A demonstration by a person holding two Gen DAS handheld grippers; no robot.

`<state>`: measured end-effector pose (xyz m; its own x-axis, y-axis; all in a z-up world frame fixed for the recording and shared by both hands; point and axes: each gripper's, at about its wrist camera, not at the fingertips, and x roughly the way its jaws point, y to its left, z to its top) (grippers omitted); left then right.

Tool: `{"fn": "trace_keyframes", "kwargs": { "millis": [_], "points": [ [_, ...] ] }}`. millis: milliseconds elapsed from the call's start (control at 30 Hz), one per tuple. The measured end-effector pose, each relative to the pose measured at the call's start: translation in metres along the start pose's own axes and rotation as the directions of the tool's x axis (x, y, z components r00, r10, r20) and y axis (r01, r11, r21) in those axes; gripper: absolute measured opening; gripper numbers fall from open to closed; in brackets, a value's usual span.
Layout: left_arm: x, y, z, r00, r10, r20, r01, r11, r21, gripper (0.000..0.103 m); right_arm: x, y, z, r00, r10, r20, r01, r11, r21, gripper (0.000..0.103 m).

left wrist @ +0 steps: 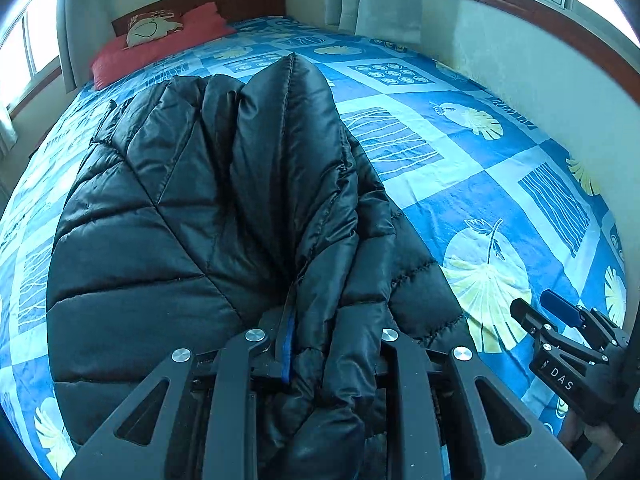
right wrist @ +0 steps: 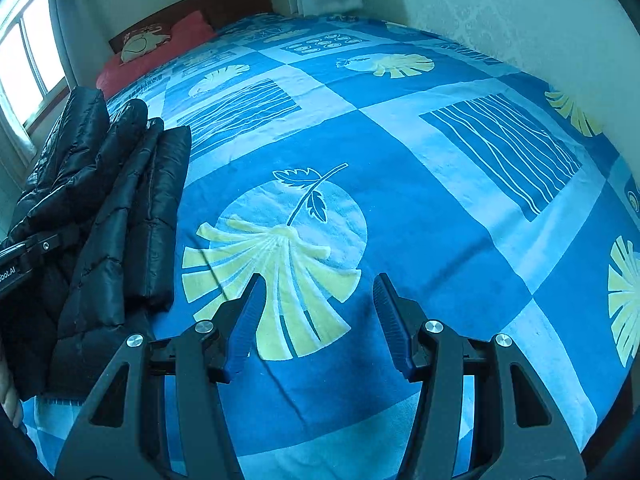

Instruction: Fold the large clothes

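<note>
— While the black quilted jacket [left wrist: 208, 216] lies bunched on the bed cover [right wrist: 400, 152], where is free room?
— Right of the jacket, to the wall. The left gripper [left wrist: 320, 344] pinches its near edge; the right gripper [right wrist: 318, 320] stands spread, empty, beside it.

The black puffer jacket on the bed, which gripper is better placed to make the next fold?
Probably left: the left gripper is clamped on the jacket, while the right gripper hangs open over bare bedspread.

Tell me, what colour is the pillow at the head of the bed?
The pillow is red, with a pale printed cushion on it; the left wrist view shows it best.
</note>
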<state>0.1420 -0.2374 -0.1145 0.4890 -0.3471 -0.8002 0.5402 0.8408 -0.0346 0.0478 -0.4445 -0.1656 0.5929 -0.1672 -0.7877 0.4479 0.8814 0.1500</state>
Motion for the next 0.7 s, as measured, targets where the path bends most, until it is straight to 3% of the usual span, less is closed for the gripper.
{"fn": "trace_keyframes", "kwargs": {
  "millis": [200,700],
  "points": [
    [-0.006,0.000,-0.002,1.000,-0.015,0.011,0.015,1.000,-0.010,0.024,0.002,0.000,-0.002,1.000,-0.014,-0.007,0.014,1.000,-0.011,0.055],
    [-0.025,-0.020,-0.008,0.997,-0.036,0.070,0.036,0.999,0.012,0.047,0.001,0.002,-0.004,0.999,-0.032,-0.009,0.031,0.999,-0.023,0.056]
  ]
}}
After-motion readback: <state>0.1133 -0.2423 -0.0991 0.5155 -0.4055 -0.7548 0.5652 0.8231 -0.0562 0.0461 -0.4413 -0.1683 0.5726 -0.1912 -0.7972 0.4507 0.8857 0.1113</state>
